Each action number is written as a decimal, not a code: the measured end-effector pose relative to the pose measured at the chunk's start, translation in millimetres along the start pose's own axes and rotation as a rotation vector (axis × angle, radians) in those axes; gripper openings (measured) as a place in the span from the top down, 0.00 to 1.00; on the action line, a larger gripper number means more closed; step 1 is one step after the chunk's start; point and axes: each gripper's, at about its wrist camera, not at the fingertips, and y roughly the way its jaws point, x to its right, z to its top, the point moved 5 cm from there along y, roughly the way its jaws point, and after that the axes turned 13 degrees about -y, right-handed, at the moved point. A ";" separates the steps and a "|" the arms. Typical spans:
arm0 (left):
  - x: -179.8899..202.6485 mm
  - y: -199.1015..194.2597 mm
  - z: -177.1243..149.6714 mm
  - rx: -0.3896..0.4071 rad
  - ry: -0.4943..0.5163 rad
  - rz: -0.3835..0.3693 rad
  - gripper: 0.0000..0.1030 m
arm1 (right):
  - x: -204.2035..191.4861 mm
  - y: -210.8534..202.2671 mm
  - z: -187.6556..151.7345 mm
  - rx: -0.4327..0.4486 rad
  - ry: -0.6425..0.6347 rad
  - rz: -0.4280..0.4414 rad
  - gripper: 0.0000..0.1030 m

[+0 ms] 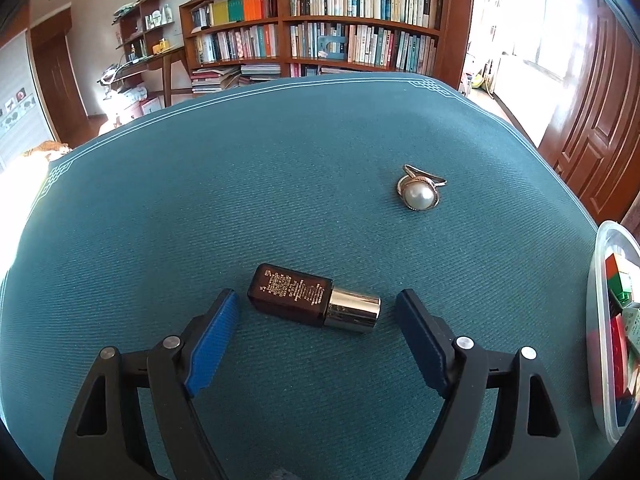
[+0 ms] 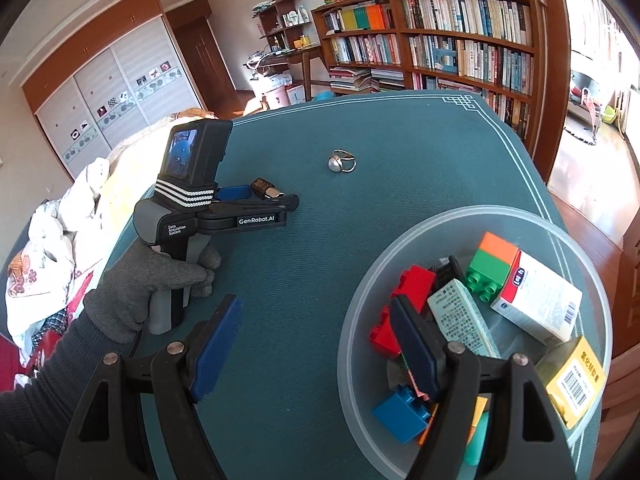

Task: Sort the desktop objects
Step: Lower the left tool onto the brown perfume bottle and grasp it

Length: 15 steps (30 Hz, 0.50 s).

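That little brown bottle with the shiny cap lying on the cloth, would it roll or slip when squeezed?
The small brown bottle with a silver cap looks square-bodied, so it probably won't roll. Its glossy surface may slip. It looks rigid, possibly glass, so likely fragile.

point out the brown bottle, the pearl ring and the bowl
brown bottle (image 1: 290, 294): left wrist view, on its dark glass body.
pearl ring (image 1: 419, 196): left wrist view, on the pearl.
translucent bowl (image 2: 404, 236): right wrist view, on its far-left rim.
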 end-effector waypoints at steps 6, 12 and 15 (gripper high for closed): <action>2.4 -2.2 -0.9 0.024 0.015 0.023 0.38 | 0.6 3.5 6.4 -0.065 -0.021 -0.021 0.23; 5.0 -7.8 -5.3 0.036 0.024 0.042 0.38 | 16.3 13.8 29.3 -0.078 -0.007 0.005 0.23; -0.1 -9.8 -8.8 0.027 -0.007 0.034 0.38 | 26.4 31.8 47.8 -0.076 -0.008 0.005 0.23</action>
